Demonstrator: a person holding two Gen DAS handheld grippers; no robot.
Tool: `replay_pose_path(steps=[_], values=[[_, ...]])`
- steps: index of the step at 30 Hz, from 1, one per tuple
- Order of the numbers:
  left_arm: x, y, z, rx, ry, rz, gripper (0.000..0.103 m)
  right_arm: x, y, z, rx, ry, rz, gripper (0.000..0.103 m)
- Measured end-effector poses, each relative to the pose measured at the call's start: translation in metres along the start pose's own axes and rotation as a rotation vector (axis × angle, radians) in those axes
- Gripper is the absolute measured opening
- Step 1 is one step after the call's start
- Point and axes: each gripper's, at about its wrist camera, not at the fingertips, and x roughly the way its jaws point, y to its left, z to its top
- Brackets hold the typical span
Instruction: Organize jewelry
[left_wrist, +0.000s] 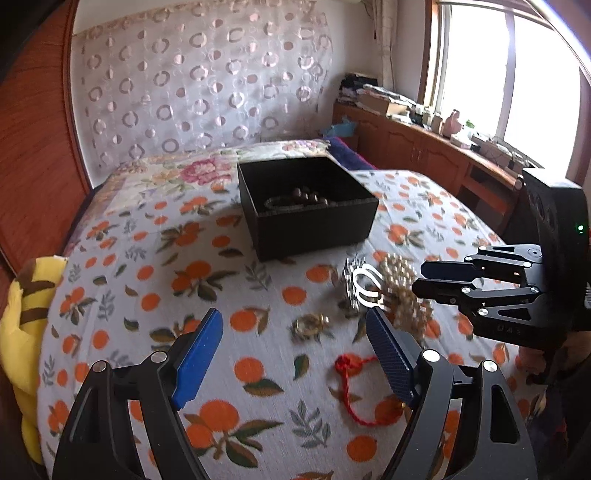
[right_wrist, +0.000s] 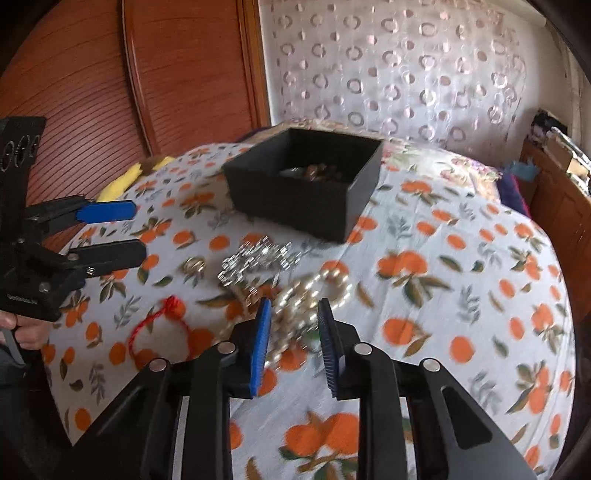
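Two grippers hover, both spread and empty: left gripper (left_wrist: 295, 354), right gripper (right_wrist: 293, 332). On the bedspread (left_wrist: 122, 280), black box (left_wrist: 306, 206) at twelve o'clock holds beads; pearls (right_wrist: 314, 291), red string (left_wrist: 354, 387), ring (left_wrist: 310, 325) lie nearer.

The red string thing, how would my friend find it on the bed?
Start at the black box standing on the orange-print bedspread. Come toward the grippers, past the heap of pearls and sparkly pieces. The red cord bracelet lies nearest the left gripper; it is the only red piece, a thin loop of string, not shiny.
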Motion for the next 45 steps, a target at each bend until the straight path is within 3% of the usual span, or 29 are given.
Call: replay_pose_path(steps=[3, 14, 15, 17, 32, 33, 36, 45], values=[[0.005, -0.002, -0.006, 0.003, 0.022, -0.006, 0.076, -0.001, 0.008, -0.002, 0.000, 0.002, 0.029, 0.028], [0.023, -0.011, -0.020, 0.035, 0.094, -0.010, 0.077, 0.012, 0.021, -0.002, -0.034, 0.067, -0.029, 0.028], [0.024, -0.011, -0.020, 0.034, 0.094, -0.010, 0.076, 0.012, 0.021, -0.003, -0.033, 0.065, -0.023, 0.022], [0.024, -0.009, -0.019, 0.030, 0.096, -0.010, 0.076, 0.009, 0.020, -0.002, -0.034, 0.053, -0.013, 0.017], [0.033, -0.004, -0.019, 0.015, 0.138, 0.003, 0.077, -0.046, -0.002, 0.012, 0.012, -0.100, -0.039, 0.017], [0.033, -0.004, -0.019, 0.014, 0.138, 0.003, 0.077, -0.049, -0.004, 0.013, 0.011, -0.108, -0.047, 0.000], [0.033, -0.005, -0.019, 0.014, 0.138, 0.003, 0.077, -0.058, -0.010, 0.013, 0.015, -0.124, -0.070, 0.000], [0.033, -0.004, -0.018, 0.017, 0.139, 0.005, 0.077, -0.042, -0.026, -0.002, 0.040, -0.049, -0.070, 0.001]])
